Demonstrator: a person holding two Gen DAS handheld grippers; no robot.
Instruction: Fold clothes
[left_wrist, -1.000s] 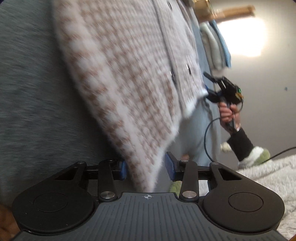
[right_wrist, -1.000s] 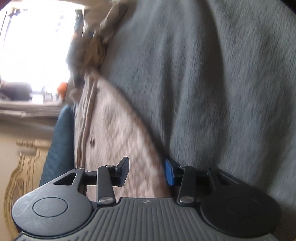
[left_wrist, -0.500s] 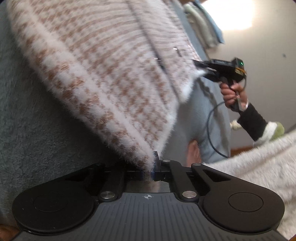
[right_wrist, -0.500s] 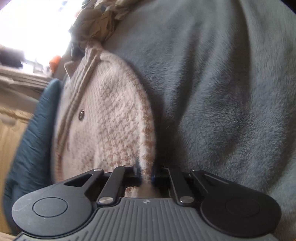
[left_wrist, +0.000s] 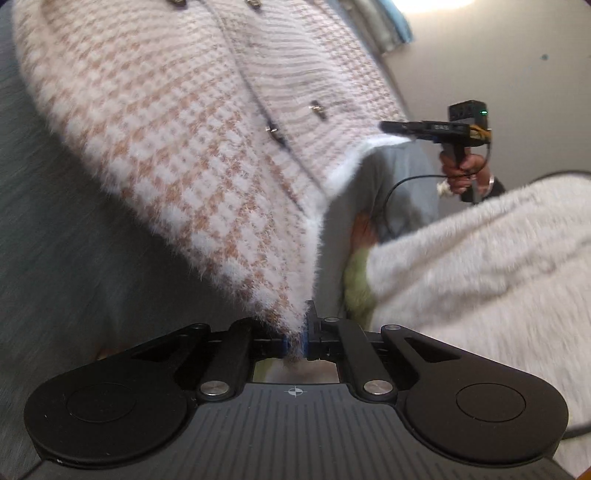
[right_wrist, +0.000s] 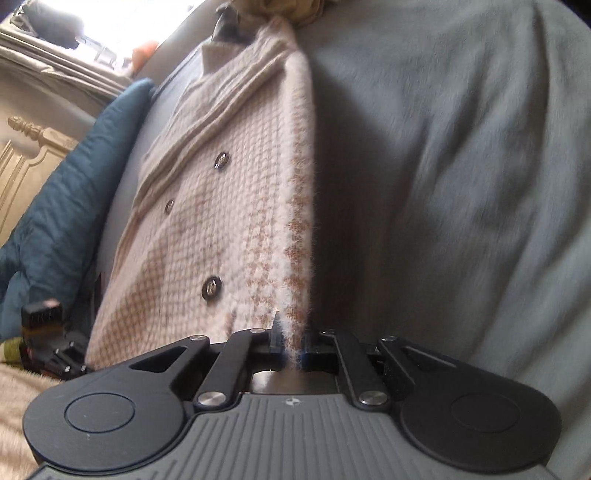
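A fluffy cardigan (left_wrist: 192, 155) in white and tan houndstooth, with small metal buttons, is stretched above a grey blanket (left_wrist: 55, 258). My left gripper (left_wrist: 295, 341) is shut on one bottom corner of its hem. In the same view a hand holds my right gripper (left_wrist: 388, 127), which pinches the other hem corner off to the right. The right wrist view shows the cardigan (right_wrist: 221, 221) front side up, with my right gripper (right_wrist: 293, 349) shut on its fuzzy edge. The collar end still lies on the grey blanket (right_wrist: 461, 166).
A white fluffy fabric (left_wrist: 480, 266) lies at the right, with something green (left_wrist: 354, 280) beside it. A dark blue quilted cushion (right_wrist: 55, 192) and a carved pale wooden frame (right_wrist: 26, 147) stand at the left of the right wrist view. A cable hangs below the hand.
Both grippers went from open around the cardigan's hem to shut on it. Both hands then rose and rolled, lifting the hem off the grey blanket and spreading it between them.
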